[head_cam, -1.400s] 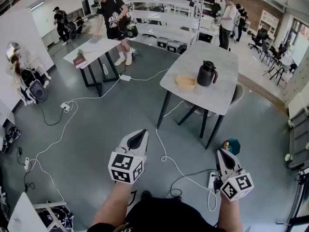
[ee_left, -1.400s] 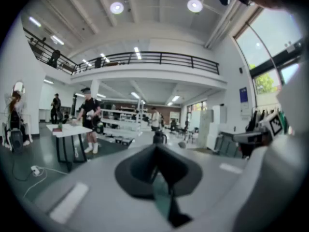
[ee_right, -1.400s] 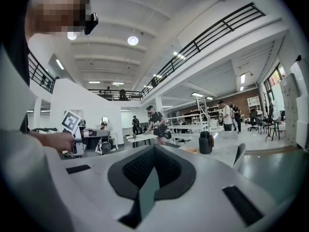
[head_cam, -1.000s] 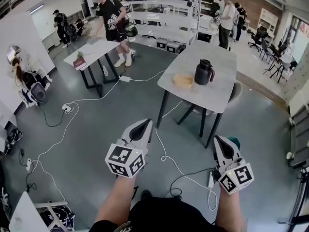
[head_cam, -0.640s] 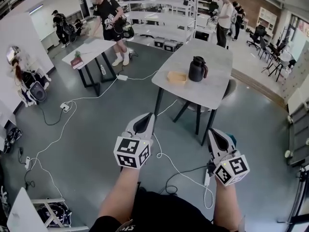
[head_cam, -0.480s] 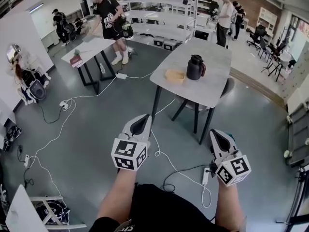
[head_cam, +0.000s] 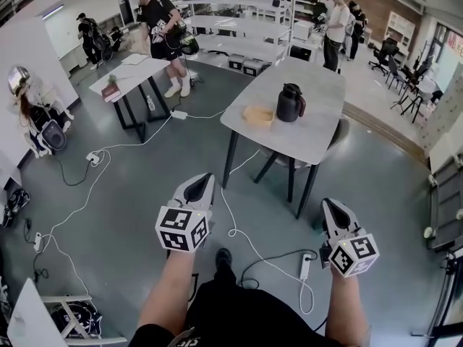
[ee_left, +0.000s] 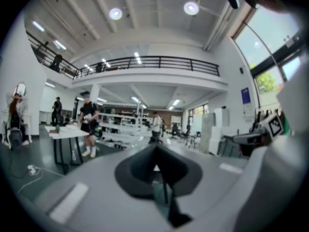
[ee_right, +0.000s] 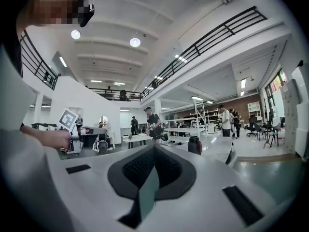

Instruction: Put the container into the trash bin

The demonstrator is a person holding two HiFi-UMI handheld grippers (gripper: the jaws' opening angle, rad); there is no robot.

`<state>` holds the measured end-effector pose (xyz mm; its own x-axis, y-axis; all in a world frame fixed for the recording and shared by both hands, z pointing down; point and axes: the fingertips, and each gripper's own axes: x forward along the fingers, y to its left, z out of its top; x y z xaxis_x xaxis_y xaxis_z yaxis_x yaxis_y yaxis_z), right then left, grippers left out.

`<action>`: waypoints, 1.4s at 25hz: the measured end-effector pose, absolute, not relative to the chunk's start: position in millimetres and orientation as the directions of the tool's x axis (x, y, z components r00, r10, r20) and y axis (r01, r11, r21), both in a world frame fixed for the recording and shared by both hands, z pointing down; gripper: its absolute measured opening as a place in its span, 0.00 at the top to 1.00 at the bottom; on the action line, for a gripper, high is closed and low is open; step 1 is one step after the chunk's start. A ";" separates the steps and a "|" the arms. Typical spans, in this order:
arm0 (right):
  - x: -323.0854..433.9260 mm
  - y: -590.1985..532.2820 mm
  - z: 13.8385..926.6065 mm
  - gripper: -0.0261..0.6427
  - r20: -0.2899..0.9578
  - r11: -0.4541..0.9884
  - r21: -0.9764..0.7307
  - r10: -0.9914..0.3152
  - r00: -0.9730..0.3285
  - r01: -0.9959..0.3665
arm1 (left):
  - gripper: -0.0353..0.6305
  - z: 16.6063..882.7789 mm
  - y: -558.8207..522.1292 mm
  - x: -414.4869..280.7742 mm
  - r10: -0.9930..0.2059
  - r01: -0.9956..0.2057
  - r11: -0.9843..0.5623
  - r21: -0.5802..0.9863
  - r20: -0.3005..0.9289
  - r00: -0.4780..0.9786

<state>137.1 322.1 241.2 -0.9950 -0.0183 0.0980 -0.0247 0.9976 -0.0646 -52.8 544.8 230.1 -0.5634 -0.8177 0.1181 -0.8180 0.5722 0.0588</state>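
Grey polished floor runs through a big open workshop, with shelving and several people at the far end. A grey table (head_cam: 322,125) stands in the middle of the head view. Both grippers hang over the floor on the near side of that table, well apart from it and from each other, each pointing roughly toward it.

The left gripper (head_cam: 205,180) is clenched. In its own view the dark pads (ee_left: 137,170) meet along one seam with nothing caught between them. The right gripper (head_cam: 326,204) is closed in the same way, its pads (ee_right: 140,168) edge to edge and empty. Neither tool touches anything except the hand that carries it.

A white cable (head_cam: 242,233) snakes over the floor between the two grippers. It runs from the near side of the table to a power strip (head_cam: 306,264) lying close to the right gripper.

The container (head_cam: 258,115), tan and shallow, sits on the table top near the edge that faces the left gripper. A black jug (head_cam: 289,103) stands upright just beside it, further in on the table. In the right gripper view the jug appears beyond the jaw tips, a little to their right. A chair (head_cam: 341,130) is tucked under the far right side of the table.

Left of the table and further off stands a smaller white table (head_cam: 134,74), with a person in black (head_cam: 165,27) standing at it.
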 end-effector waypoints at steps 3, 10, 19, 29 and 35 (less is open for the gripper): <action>124.8 310.7 240.5 0.97 0.098 0.996 -0.076 -0.034 -0.995 -0.042 | 0.94 236.9 533.1 -64.4 -0.823 -0.826 0.562 0.056 0.135 -0.551; 72.1 296.6 250.3 0.97 0.119 0.994 -0.090 -0.046 -0.992 -0.057 | 0.94 246.2 510.4 -115.2 -0.838 -0.843 0.537 0.038 0.142 -0.528; -17.7 293.8 271.5 0.97 0.182 0.988 -0.138 -0.045 -0.982 -0.071 | 0.94 254.9 489.8 -196.9 -0.859 -0.868 0.496 0.037 0.166 -0.484; -89.7 327.3 308.5 0.97 0.260 0.984 -0.174 0.009 -0.965 -0.038 | 0.94 283.2 502.5 -257.5 -0.855 -0.868 0.492 0.070 0.225 -0.466; -107.4 308.9 332.5 0.97 0.300 0.976 -0.211 0.016 -0.954 -0.050 | 0.94 303.2 475.8 -278.5 -0.861 -0.877 0.471 0.098 0.267 -0.433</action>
